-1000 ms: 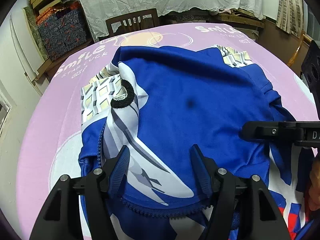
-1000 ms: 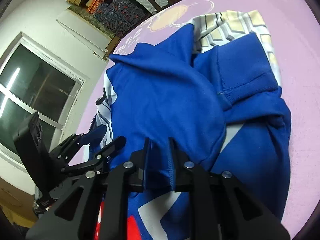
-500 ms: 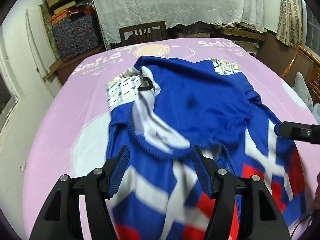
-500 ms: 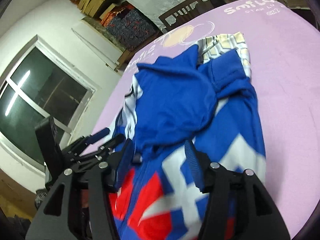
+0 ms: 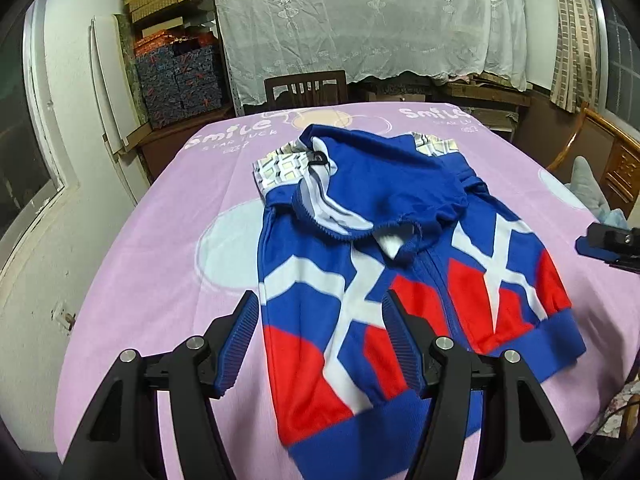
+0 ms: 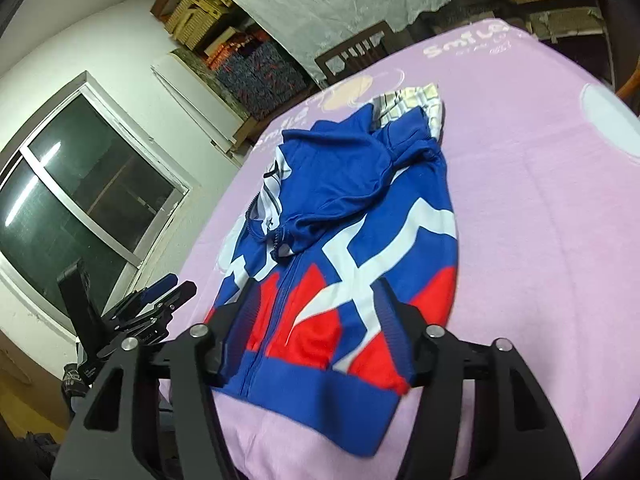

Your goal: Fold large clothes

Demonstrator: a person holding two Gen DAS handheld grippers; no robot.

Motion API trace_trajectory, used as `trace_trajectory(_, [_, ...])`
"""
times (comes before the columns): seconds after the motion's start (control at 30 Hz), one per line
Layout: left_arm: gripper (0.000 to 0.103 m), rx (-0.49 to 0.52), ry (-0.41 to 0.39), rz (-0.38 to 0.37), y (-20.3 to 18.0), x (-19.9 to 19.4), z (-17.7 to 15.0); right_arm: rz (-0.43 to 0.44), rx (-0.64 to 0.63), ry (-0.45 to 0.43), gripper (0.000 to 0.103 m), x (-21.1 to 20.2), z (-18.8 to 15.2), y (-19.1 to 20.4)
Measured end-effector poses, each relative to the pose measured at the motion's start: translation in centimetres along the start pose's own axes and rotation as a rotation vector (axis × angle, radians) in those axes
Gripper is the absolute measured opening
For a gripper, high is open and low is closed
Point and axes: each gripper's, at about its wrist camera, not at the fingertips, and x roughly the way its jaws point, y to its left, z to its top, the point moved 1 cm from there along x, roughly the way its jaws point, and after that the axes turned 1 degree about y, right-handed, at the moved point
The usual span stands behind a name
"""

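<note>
A blue, red and white zip jacket [image 5: 400,280] lies on the pink table cover [image 5: 180,220], its blue hood [image 5: 392,184] folded down over the chest. It also shows in the right wrist view [image 6: 352,248]. My left gripper [image 5: 320,340] is open and empty, above the jacket's near left hem. My right gripper [image 6: 316,328] is open and empty, above the near hem. The right gripper's tip shows at the right edge of the left wrist view [image 5: 608,244]. The left gripper shows at the left of the right wrist view [image 6: 136,312].
A wooden chair [image 5: 306,88] stands behind the table's far edge. Patterned boxes [image 5: 176,76] and a white lace curtain [image 5: 360,16] are at the back. A window [image 6: 80,208] is on the left wall. Wooden furniture [image 5: 612,160] stands at the right.
The right gripper has let go of the blue fabric and opened. Both grippers have pulled back toward me and up, so the whole jacket shows, with the hood lying folded on the chest.
</note>
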Motion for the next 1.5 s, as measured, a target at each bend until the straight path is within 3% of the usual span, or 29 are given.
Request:
trace_trajectory(0.2, [0.065, -0.03, 0.07, -0.012, 0.9, 2.7, -0.3, -0.027, 0.037, -0.008, 0.064, -0.4, -0.1, -2.0])
trace_trajectory(0.5, [0.063, -0.111, 0.212, -0.095, 2.9, 8.2, 0.2, -0.049, 0.124, 0.045, 0.064, 3.6, 1.9, -5.3])
trace_trajectory(0.87, [0.063, -0.138, 0.223, -0.115, 4.2, 10.2, 2.6, -0.112, 0.157, 0.032, 0.065, 6.2, 5.5, -7.2])
trace_trajectory(1.0, [0.056, -0.171, 0.246, -0.139, 4.9, 10.9, 2.4, -0.137, 0.18, 0.042, 0.065, 7.0, 5.7, -8.3])
trace_trajectory(1.1, [0.053, -0.188, 0.246, -0.156, 5.3, 10.6, 2.1, -0.109, 0.186, 0.054, 0.064, 7.1, 5.2, -8.4])
trace_trajectory(1.2, [0.053, -0.178, 0.247, -0.152, 5.5, 9.8, 1.1, 0.0, 0.217, 0.089, 0.062, 7.2, 3.9, -8.2])
trace_trajectory(1.5, [0.052, -0.171, 0.231, -0.211, 5.6, 6.0, -2.4, 0.066, 0.154, 0.151, 0.061, 5.7, -0.3, -5.2])
